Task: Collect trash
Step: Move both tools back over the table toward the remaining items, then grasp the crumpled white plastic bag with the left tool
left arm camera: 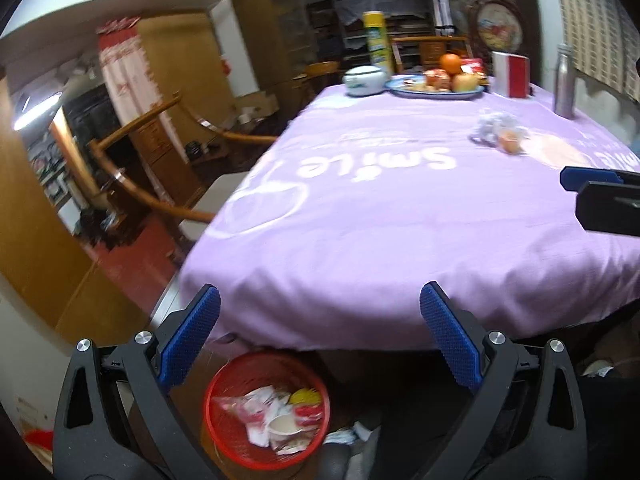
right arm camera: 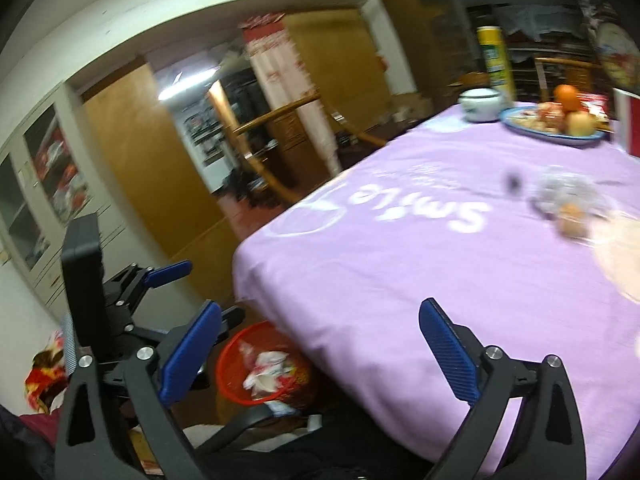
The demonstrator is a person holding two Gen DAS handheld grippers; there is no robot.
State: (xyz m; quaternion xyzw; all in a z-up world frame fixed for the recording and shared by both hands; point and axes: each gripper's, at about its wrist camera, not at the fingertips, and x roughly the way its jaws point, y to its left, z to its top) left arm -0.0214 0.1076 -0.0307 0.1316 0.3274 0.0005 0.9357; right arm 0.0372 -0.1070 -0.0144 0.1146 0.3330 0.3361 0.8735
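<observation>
Purple tablecloth ahead, left gripper and right gripper both wide open, empty, angled downward near red bin.

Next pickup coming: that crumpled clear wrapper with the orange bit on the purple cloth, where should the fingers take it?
Pinch the crumpled wrapper at its raised bunched top, coming from above and the near table edge. It lies loose and low on the tablecloth, nothing close beside it. Both the right gripper and left gripper are open and empty.
</observation>
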